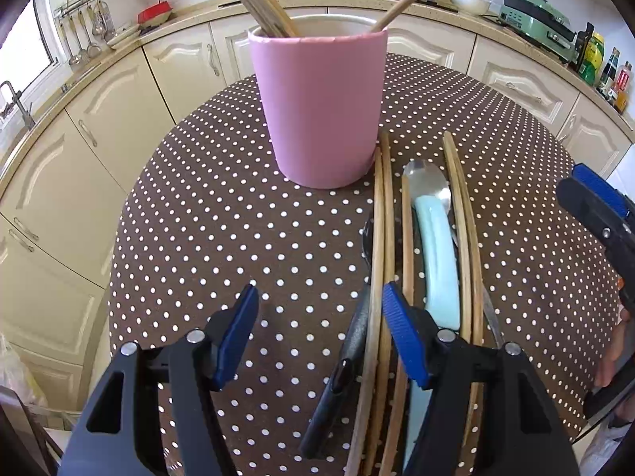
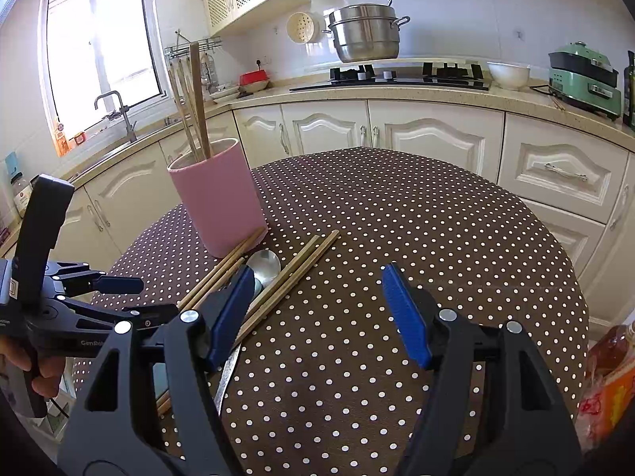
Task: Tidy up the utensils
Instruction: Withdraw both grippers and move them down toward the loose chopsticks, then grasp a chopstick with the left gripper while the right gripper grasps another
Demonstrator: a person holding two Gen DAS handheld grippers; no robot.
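A pink cup [image 1: 317, 111] holding wooden chopsticks [image 1: 254, 4] stands upright on the dotted table [image 1: 206, 238]. Beside it lie loose chopsticks [image 1: 383, 238], a spoon with a pale blue handle [image 1: 436, 261] and a black-handled knife [image 1: 337, 380]. My left gripper [image 1: 321, 333] hovers open over the knife handle and the leftmost chopsticks, its pads pressing on nothing. In the right wrist view the cup [image 2: 216, 202], spoon bowl [image 2: 264, 265] and chopsticks [image 2: 301, 273] sit ahead on the left. My right gripper [image 2: 317, 309] is open over bare cloth, with nothing between its fingers.
The table's round edge drops toward cream cabinets [image 2: 428, 139]. Behind are a hob with a steel steamer pot [image 2: 365, 35], a sink tap [image 2: 119, 115] and a green appliance [image 2: 583, 79]. An orange packet [image 2: 611, 377] lies by the right edge.
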